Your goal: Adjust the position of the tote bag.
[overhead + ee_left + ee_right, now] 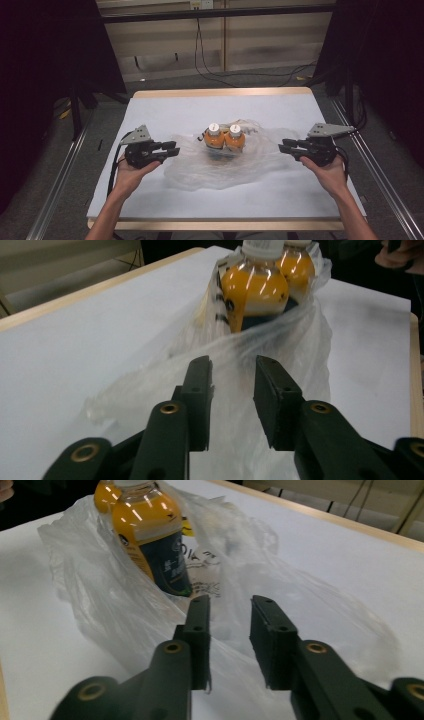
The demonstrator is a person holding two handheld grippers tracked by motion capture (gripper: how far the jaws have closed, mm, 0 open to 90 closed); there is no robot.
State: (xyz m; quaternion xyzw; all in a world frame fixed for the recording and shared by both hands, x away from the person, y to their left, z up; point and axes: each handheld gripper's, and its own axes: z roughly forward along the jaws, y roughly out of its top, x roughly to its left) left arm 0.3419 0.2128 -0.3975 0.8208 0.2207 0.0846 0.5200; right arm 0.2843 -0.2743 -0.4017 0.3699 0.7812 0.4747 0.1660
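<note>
High view: two orange juice bottles w/ white caps (224, 137) are seen standing upright, touching side by side, approx. at the middle of the white-topped, wood-edged bench (210, 102), inside a crumpled clear plastic bag (220, 167) spread flat around them. The left gripper (169, 148) is held at the bag's left edge, the right gripper (287, 145) at its right edge; both are pointed inward at the bottles, which lie between them, roughly equidistant, so neither hand is judged clearly nearer. The bag's long axis runs left-right, i.e. along the line between the grippers. Left gripper view: the left gripper (231, 402) is seen w/ fingers (197, 395) released, a gap between them and nothing held; bag film lies just under and ahead of the tips, bottles straight ahead, farther off. Right gripper view: the right gripper (229, 642) likewise has its fingers (272, 635) parted, empty, over the bag's edge; bottles ahead and slightly left. Next move is judged to be a pinch on the film at each side. Surface: smooth, matte, otherwise bare. Room: dim, dark curtains at both sides, grey floor, cables trailing along a pale back wall.
</note>
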